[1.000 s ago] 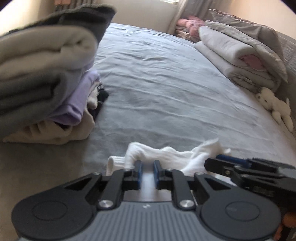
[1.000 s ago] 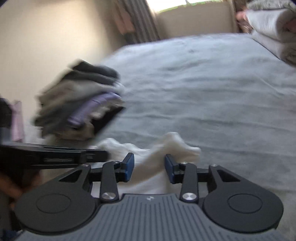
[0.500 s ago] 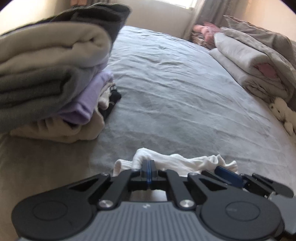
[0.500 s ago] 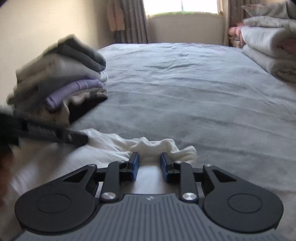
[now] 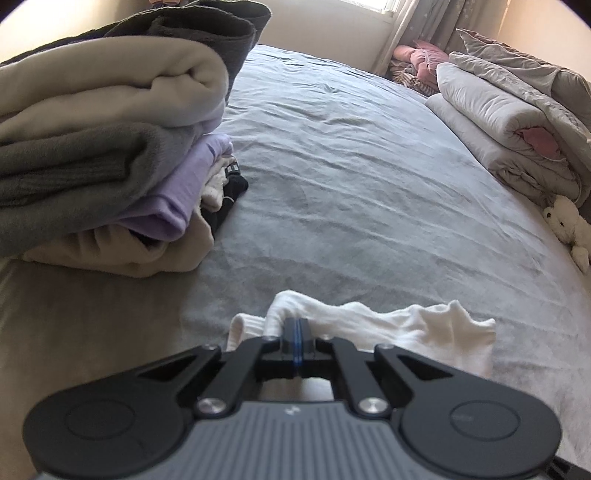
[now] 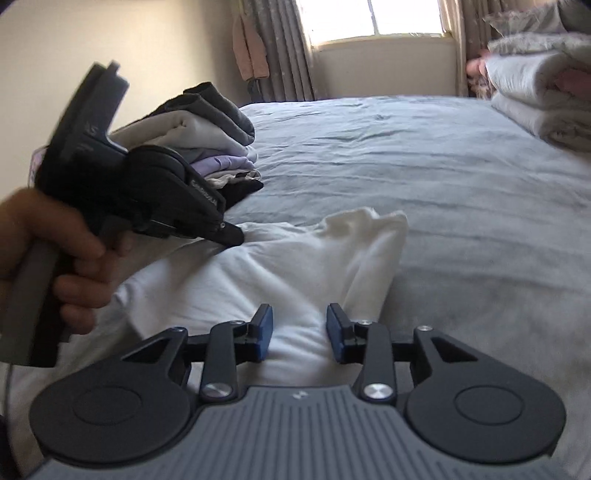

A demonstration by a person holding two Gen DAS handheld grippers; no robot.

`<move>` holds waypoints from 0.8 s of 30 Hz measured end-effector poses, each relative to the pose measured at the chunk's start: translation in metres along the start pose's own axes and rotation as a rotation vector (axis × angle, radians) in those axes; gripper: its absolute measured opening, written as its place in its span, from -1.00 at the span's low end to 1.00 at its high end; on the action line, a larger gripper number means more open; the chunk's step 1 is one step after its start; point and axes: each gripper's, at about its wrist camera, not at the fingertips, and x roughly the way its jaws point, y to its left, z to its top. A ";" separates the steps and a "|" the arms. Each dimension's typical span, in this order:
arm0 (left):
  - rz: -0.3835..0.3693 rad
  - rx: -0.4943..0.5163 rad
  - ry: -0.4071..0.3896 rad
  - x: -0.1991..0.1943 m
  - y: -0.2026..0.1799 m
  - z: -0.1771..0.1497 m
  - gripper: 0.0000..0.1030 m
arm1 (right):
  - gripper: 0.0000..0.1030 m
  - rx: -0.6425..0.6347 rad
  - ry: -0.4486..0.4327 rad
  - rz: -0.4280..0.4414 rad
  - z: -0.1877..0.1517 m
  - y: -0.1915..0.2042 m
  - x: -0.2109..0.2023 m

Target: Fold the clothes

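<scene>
A white garment (image 5: 406,325) lies crumpled on the grey bed (image 5: 369,184) close in front of me. My left gripper (image 5: 295,332) is shut on a fold at the garment's left end. In the right wrist view a hand (image 6: 44,240) holds the left gripper (image 6: 232,234), its tips pinching the white garment (image 6: 295,266). My right gripper (image 6: 299,332) sits low over the near part of the cloth. Its jaws are opening, and a ridge of white fabric runs between the blue pads (image 6: 264,332) without being clamped.
A tall stack of folded clothes (image 5: 110,147) in grey, cream and lilac stands at the left (image 6: 207,140). Rolled duvets (image 5: 498,122) and a white plush toy (image 5: 569,225) lie along the right side. A window (image 6: 369,18) and curtains are at the far end.
The left jaws have shut on the white fold. The right gripper has left the left wrist view and drawn back along the cloth, its jaws narrowing and then widening again.
</scene>
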 end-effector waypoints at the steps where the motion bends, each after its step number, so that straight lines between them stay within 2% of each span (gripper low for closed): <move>1: -0.001 0.000 0.000 0.000 0.001 0.000 -0.95 | -0.29 0.007 0.010 0.002 0.001 0.000 -0.003; 7: -0.006 0.002 0.005 -0.002 0.002 0.000 -0.95 | -0.28 -0.058 0.046 -0.016 -0.010 0.011 -0.016; 11: -0.009 0.029 0.007 -0.003 0.002 -0.002 -0.95 | -0.28 -0.144 0.073 -0.025 -0.016 0.019 -0.023; 17: -0.005 0.066 -0.003 -0.005 0.000 -0.005 -0.95 | -0.28 -0.200 0.149 0.073 -0.009 0.000 -0.020; 19: 0.000 0.083 -0.010 -0.005 -0.001 -0.006 -0.95 | -0.28 -0.214 0.146 0.091 -0.011 -0.002 -0.019; 24: 0.007 0.134 -0.026 -0.006 -0.004 -0.009 -0.95 | -0.23 -0.258 0.069 0.090 -0.029 0.002 -0.023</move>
